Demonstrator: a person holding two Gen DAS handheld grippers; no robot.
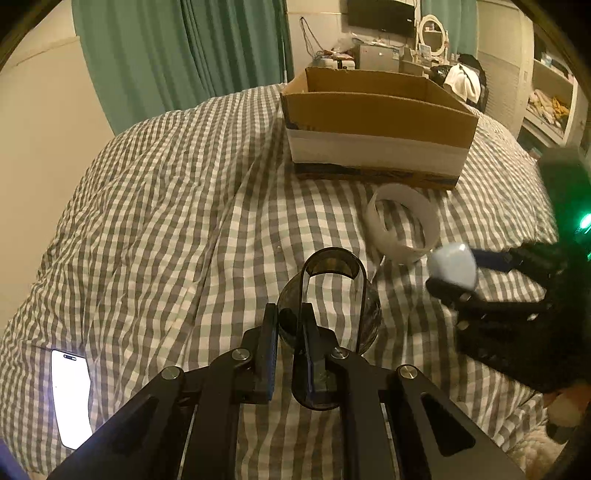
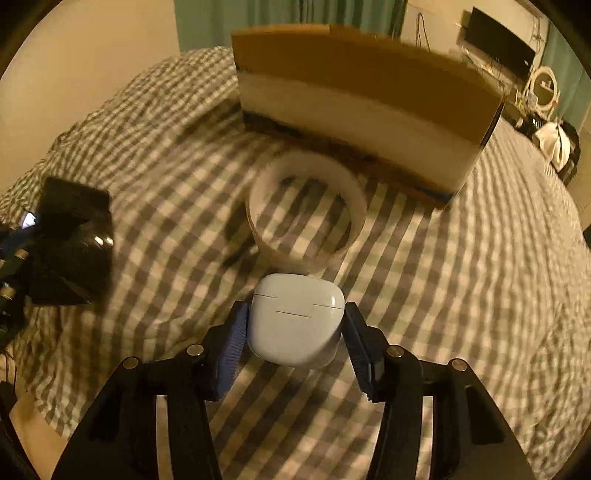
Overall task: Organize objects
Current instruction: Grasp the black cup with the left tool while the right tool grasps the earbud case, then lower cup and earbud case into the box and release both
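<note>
My left gripper (image 1: 290, 321) is shut on the rim of a dark smoked-glass cup (image 1: 332, 295) and holds it over the checked bedspread. One finger is inside the cup, one outside. My right gripper (image 2: 293, 325) is shut on a white earbud case (image 2: 295, 319), held above the bed; it also shows in the left wrist view (image 1: 453, 265). A roll of white tape (image 2: 306, 210) lies on the bed just beyond the case, also in the left wrist view (image 1: 402, 227). An open cardboard box (image 1: 376, 122) stands behind the tape; its front wall fills the right wrist view (image 2: 362, 110).
A lit phone (image 1: 71, 397) lies on the bedspread at the near left. Green curtains (image 1: 177, 55) hang behind the bed. A cluttered desk with a round mirror (image 1: 430, 35) and shelves (image 1: 550, 99) stand at the far right.
</note>
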